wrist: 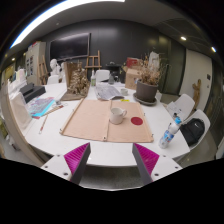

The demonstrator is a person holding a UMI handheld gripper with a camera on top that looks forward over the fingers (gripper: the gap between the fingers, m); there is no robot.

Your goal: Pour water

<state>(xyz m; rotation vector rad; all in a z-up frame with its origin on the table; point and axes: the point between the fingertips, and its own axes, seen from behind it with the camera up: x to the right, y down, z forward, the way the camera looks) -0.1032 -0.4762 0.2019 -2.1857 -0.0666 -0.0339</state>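
- The gripper (pixel 110 160) is spread wide, its two pink pads (pixel 76 156) well apart, with nothing between them; it holds nothing.
- It hangs above the near edge of a round white table (pixel 100 150), well short of any object.
- A plastic water bottle (pixel 170 130) with a blue label stands upright on the table, ahead of the fingers and off to the right, near a black and white item too indistinct to identify.
- A white cup (pixel 118 113) stands on a tan mat (pixel 92 120) beyond the fingers, near the table's middle; a small red disc (pixel 137 121) lies beside it on the mat.
- A potted plant (pixel 148 85) stands further back. Papers and other clutter lie about the table's far side.
- Judgement, handling: the bottle appears to be thin clear plastic, so it is likely light, smooth and liable to buckle under a hard squeeze. Its fill level cannot be read.
- Judgement, grasp point: the labelled mid-body offers the best hold, fingers either side, with moderate pressure. Gripping near the neck risks swinging during the tilt.
- Judgement, cap: whether the bottle is capped cannot be told.
- Judgement, receiver: the cup is presumably the vessel to fill; being small and light, it could tip if knocked.
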